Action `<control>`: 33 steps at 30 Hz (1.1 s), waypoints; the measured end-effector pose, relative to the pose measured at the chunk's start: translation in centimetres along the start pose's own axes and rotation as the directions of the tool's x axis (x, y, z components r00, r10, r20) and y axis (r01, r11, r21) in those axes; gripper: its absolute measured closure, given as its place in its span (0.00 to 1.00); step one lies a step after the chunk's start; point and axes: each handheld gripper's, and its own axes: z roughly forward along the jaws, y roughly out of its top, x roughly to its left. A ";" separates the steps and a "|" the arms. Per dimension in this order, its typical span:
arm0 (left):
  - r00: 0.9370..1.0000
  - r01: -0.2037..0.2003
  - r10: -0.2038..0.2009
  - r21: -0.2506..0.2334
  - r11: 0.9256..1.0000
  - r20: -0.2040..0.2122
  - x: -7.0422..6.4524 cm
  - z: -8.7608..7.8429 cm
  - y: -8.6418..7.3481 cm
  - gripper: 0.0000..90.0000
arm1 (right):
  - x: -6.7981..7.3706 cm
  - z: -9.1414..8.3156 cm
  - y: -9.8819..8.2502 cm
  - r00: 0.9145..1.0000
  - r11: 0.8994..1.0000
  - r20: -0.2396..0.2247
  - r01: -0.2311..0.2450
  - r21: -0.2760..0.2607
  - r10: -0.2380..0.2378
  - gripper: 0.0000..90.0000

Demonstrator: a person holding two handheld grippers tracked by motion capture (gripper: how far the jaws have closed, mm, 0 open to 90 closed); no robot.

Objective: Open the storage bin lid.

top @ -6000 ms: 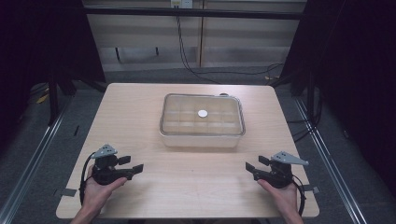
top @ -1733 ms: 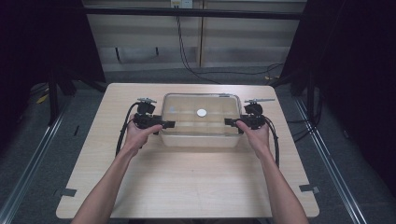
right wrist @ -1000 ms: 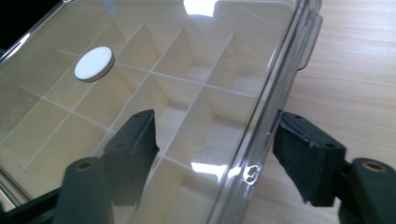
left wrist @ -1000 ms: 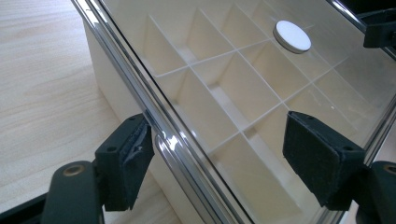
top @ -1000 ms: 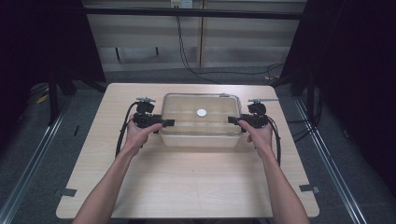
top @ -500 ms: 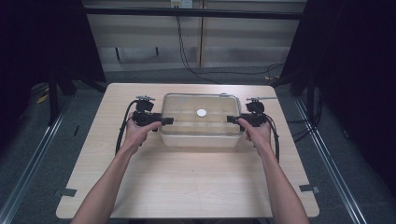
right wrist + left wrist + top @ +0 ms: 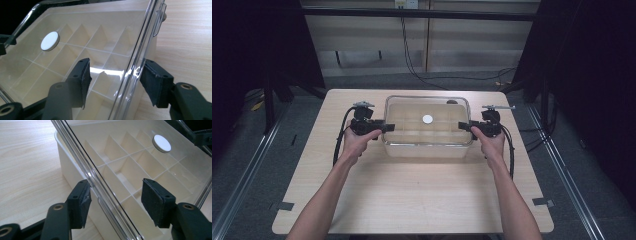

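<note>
Sitting toward the far middle of the pale wooden desk (image 7: 412, 190): a shallow, rectangular, cream plastic organiser box (image 7: 428, 145) under a clear, transparent plastic lid (image 7: 412, 120), its long sides running across the desk. Showing through the lid, a grid of thin cream dividers (image 7: 117, 167) splitting the inside into small compartments. Lying flat near the lid's centre, a small white round disc (image 7: 427, 119); impossible to tell whether on top of the lid or beneath it.

Reaching in from the left end of the box, the left black two-jaw tongs (image 7: 384, 127), gripped in the person's left hand (image 7: 357, 142). In the left gripper view, these tongs (image 7: 113, 200) standing apart, straddling the lid's clear edge, one pad on the desk side and one over the compartments, neither pad pressing on the plastic.

Reaching in from the right end, the right black two-jaw tongs (image 7: 463, 126), gripped in the person's right hand (image 7: 488, 142). In the right gripper view, these tongs (image 7: 113, 80) likewise standing apart around the lid's rim, the inner pad over the dividers, the outer pad just beside the rim on the desk side, with a gap on the inner side.

Trailing from each tool toward the person, a black cable (image 7: 339, 145), looping over the desk beside each forearm.
</note>
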 end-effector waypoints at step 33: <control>0.998 -0.066 0.068 -0.096 0.993 0.011 -1.2 -2.9 0.1 0.71 | 0.2 -4.0 0.3 0.997 0.992 -0.075 -0.036 -0.124 0.027 0.76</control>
